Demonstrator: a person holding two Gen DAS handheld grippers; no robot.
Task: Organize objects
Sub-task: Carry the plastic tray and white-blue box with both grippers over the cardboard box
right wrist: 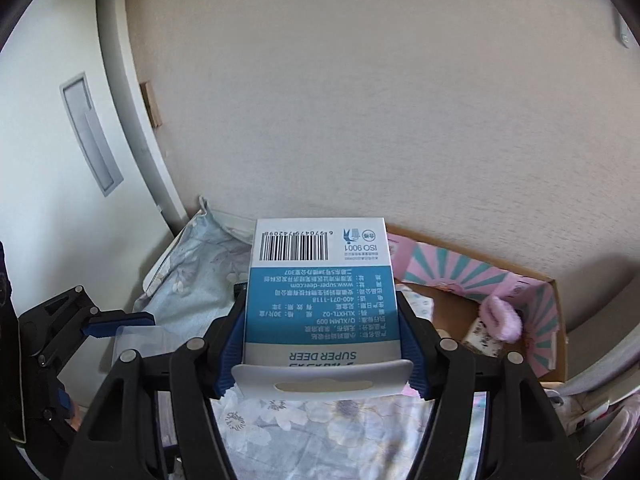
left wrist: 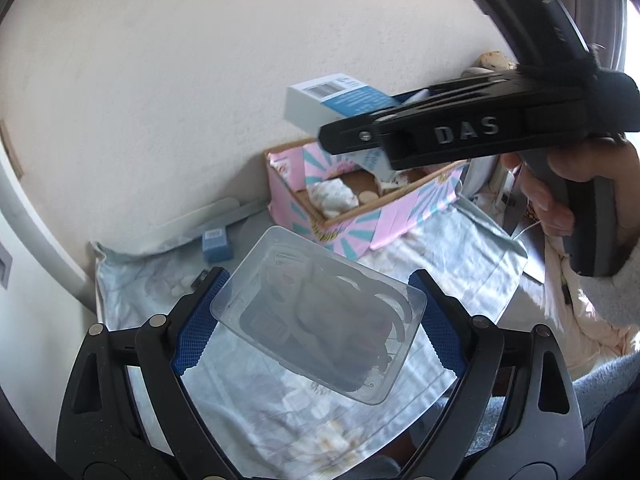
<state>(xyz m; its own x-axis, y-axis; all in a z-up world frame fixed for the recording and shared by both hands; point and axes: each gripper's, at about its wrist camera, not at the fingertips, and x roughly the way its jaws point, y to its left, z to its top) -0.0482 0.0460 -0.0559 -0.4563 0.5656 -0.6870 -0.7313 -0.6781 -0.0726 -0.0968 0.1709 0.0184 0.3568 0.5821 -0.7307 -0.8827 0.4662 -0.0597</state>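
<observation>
My left gripper (left wrist: 318, 280) is shut on a clear plastic box (left wrist: 320, 328) with dark and pinkish items inside, its blue pads (left wrist: 196, 328) pressing both sides, held above the floral sheet (left wrist: 452, 268). My right gripper (right wrist: 322, 308) is shut on a blue and white carton (right wrist: 320, 280) with a barcode and "SUPER DEER" print. In the left wrist view the right gripper (left wrist: 352, 124) holds that carton (left wrist: 332, 98) up over a pink sunburst cardboard box (left wrist: 360, 228). The right wrist view shows the left gripper (right wrist: 132, 328) and clear box (right wrist: 140, 340) at lower left.
The pink cardboard box (right wrist: 540, 292) stands open against the wall, holding a pink fluffy item (right wrist: 500, 318) and crumpled white cloth (left wrist: 332, 196). A small blue box (left wrist: 217, 244) lies on the sheet near the wall. A person's hand (left wrist: 560, 188) grips the right handle.
</observation>
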